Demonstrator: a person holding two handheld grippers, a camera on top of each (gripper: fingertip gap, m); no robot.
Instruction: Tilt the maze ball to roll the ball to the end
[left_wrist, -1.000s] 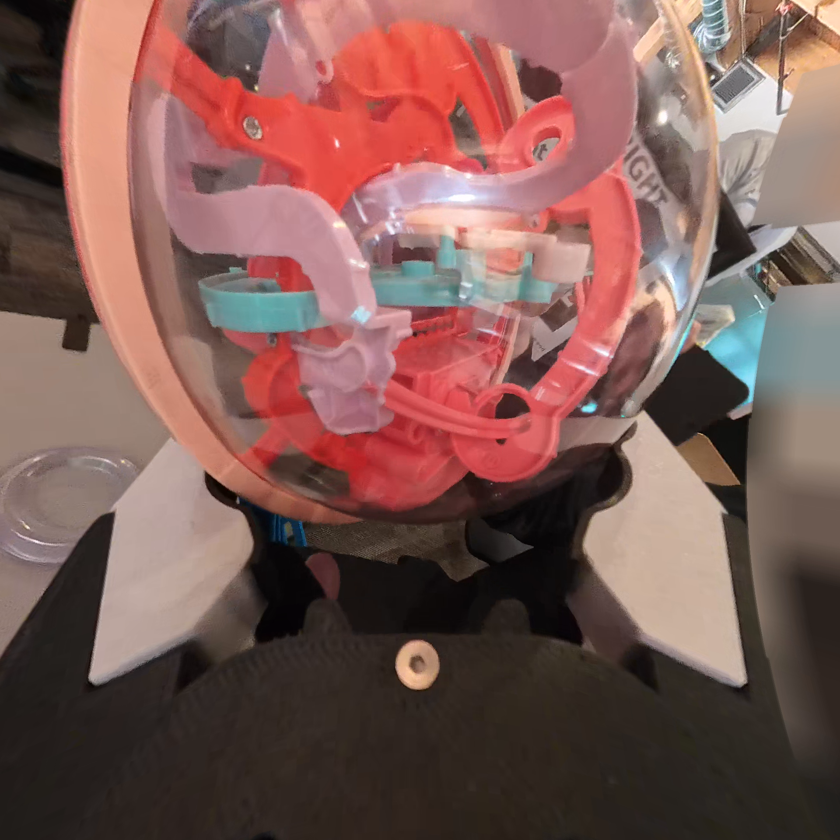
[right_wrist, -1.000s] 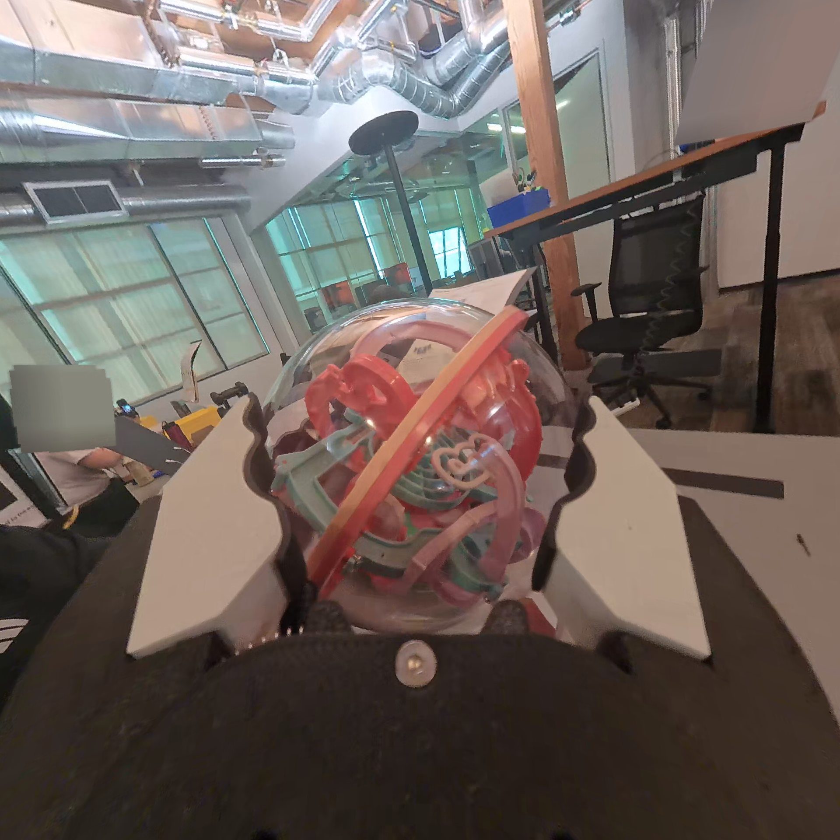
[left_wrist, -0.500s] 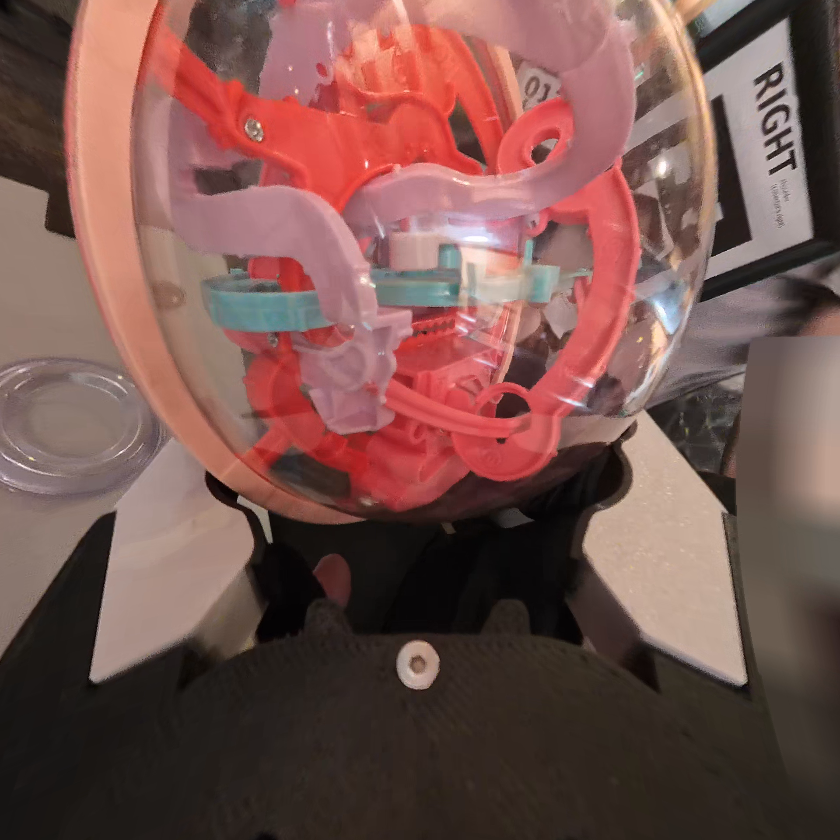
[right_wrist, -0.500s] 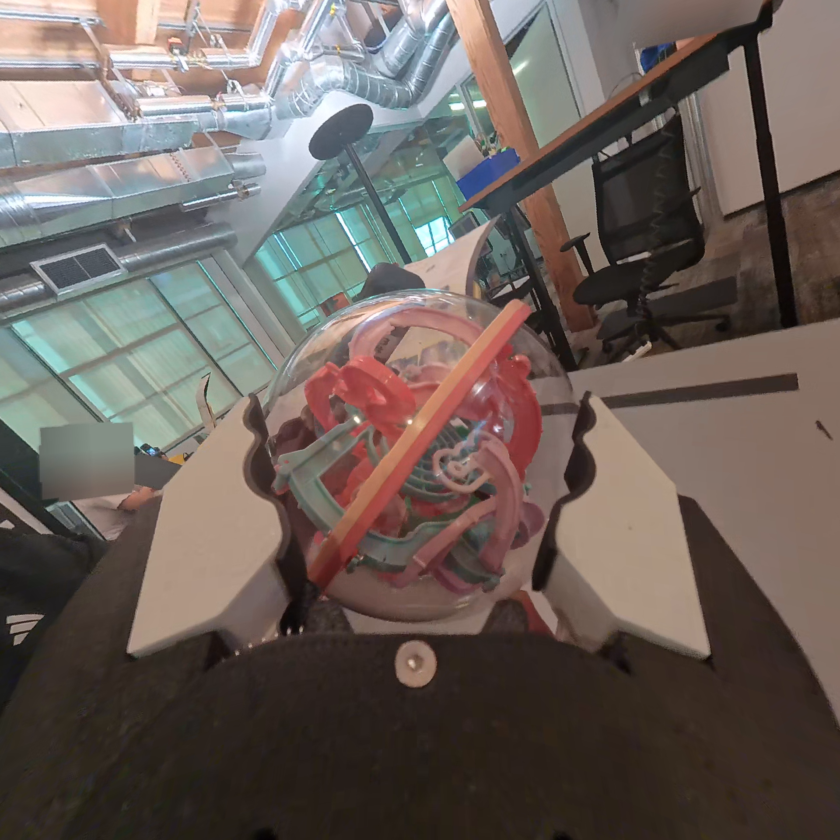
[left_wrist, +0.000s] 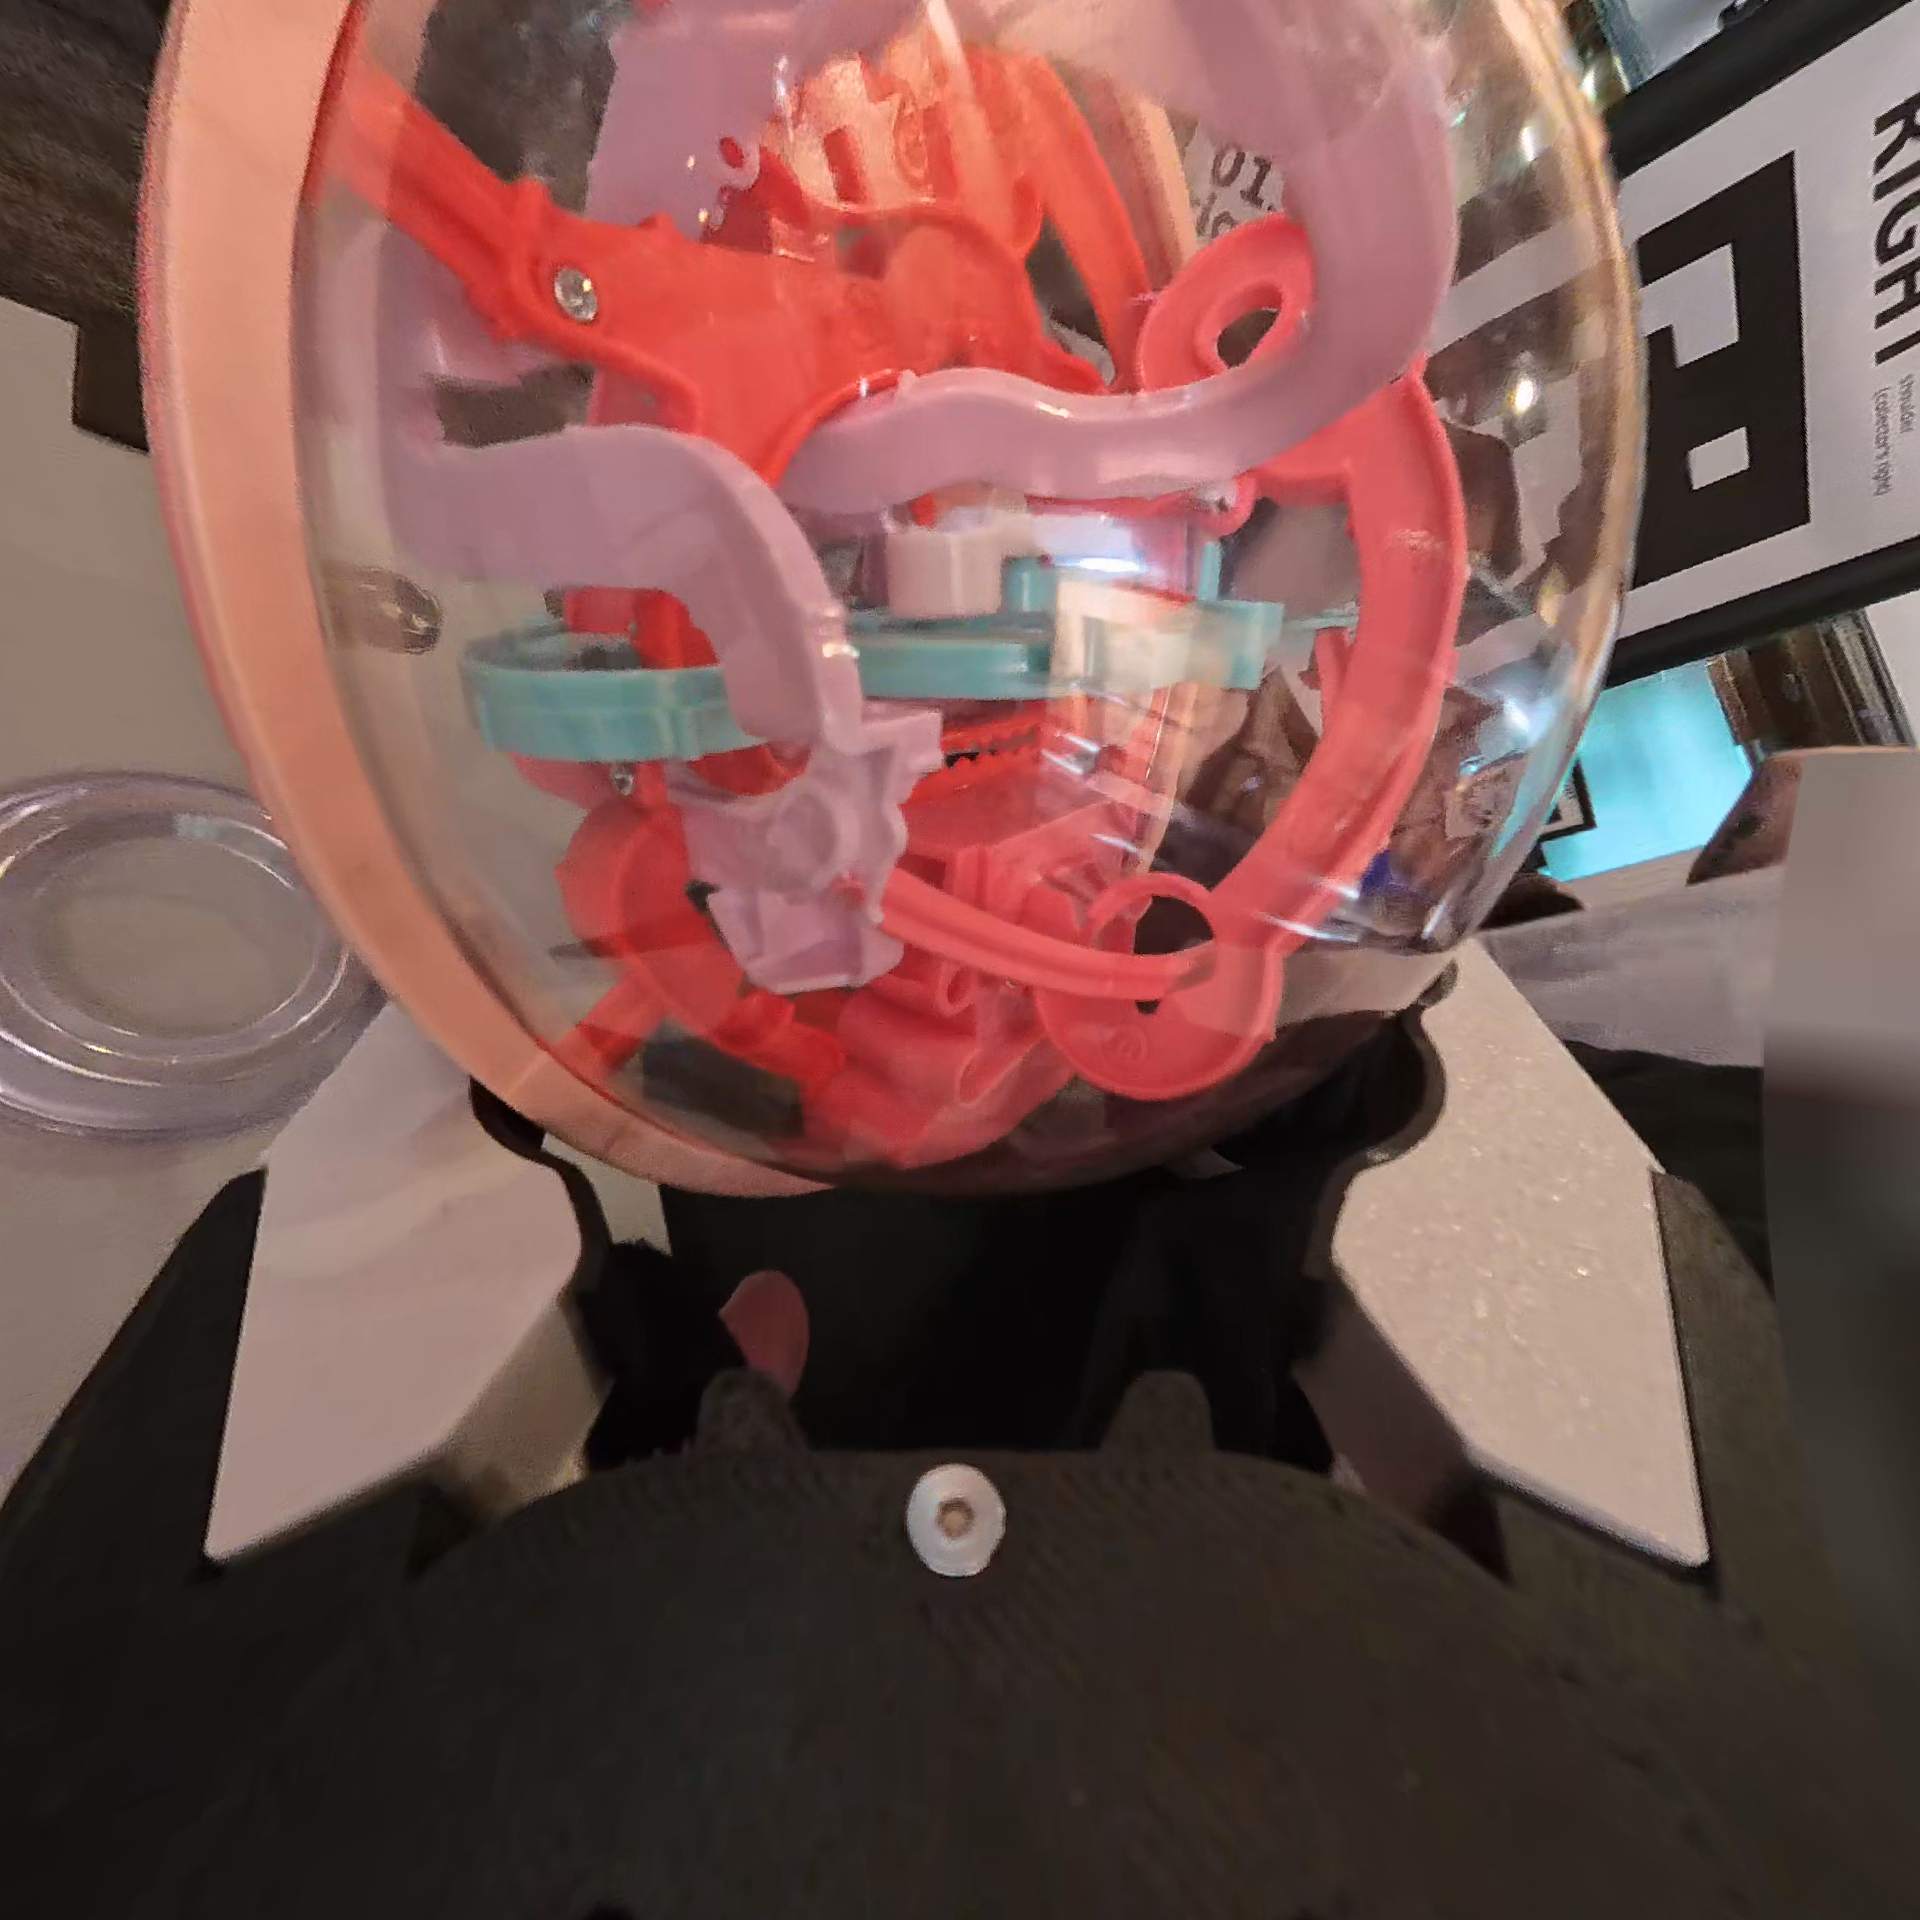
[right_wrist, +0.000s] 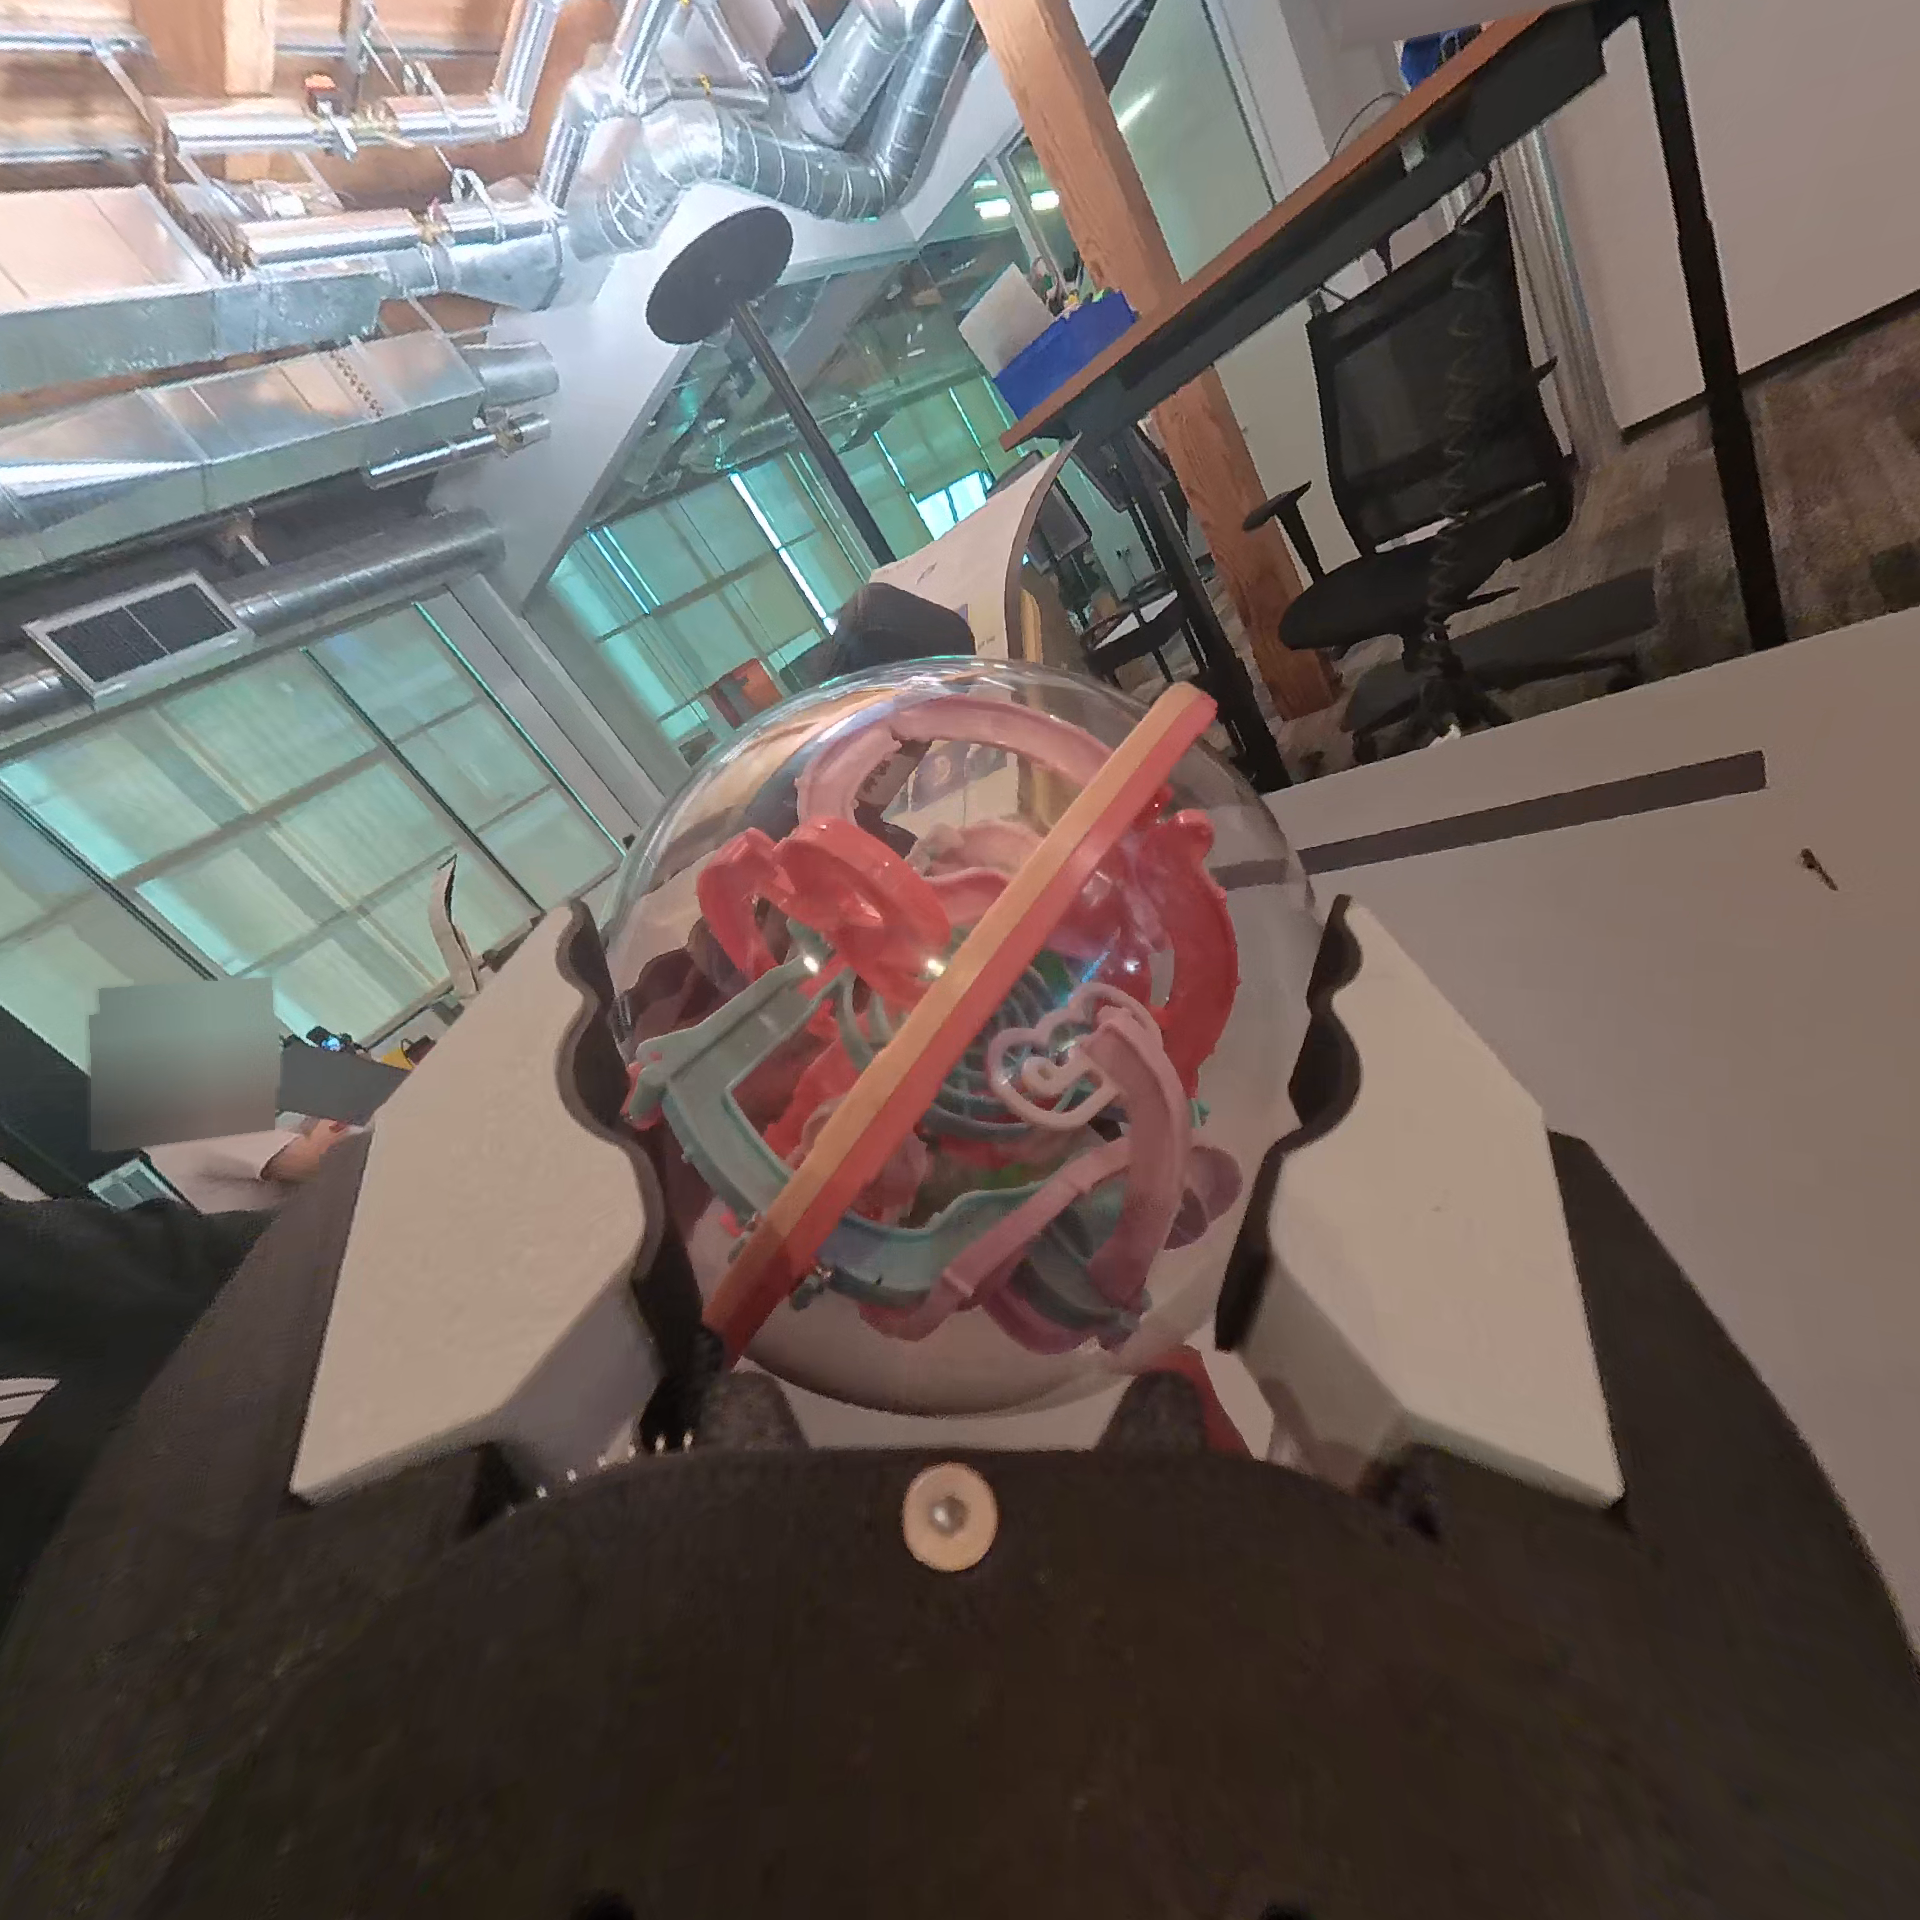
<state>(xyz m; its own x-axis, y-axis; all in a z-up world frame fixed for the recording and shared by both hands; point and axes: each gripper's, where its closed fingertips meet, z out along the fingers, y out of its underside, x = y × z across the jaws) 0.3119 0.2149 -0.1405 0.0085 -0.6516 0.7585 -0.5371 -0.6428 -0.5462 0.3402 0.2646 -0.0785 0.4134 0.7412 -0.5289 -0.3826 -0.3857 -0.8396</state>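
Mid-tilt step, judged from the slanted room in the right wrist view: the maze ball (right_wrist: 951, 1039) is held off the table (right_wrist: 1621, 935) between both grippers and is being rolled over to steer the small ball inside. That small ball can't be picked out in either view, so progress along the track can't be told.

The right gripper (right_wrist: 951, 1101) has its fingers (right_wrist: 468, 1174) pressed against the sphere's two sides, pinching it. The left gripper (left_wrist: 956, 1174) cradles the sphere low between its white fingers (left_wrist: 1496, 1351); they sit right at the shell, but real contact is hidden, so whether it clamps can't be told.

The next move likely calls for a slow, small tilt with both grippers turning together, since the smooth clear shell could slip.

The left view shows close track detail: lilac (left_wrist: 644, 499), red and teal (left_wrist: 623, 707) ramps, the peach seam ring (left_wrist: 260, 727), plus a clear round stand (left_wrist: 135, 956) on the table beside the ball and the marker card (left_wrist: 1766, 332) on the other gripper. The right view shows the whole sphere, the ring (right_wrist: 966, 1018) running diagonally, and the office behind with a chair (right_wrist: 1444, 499).
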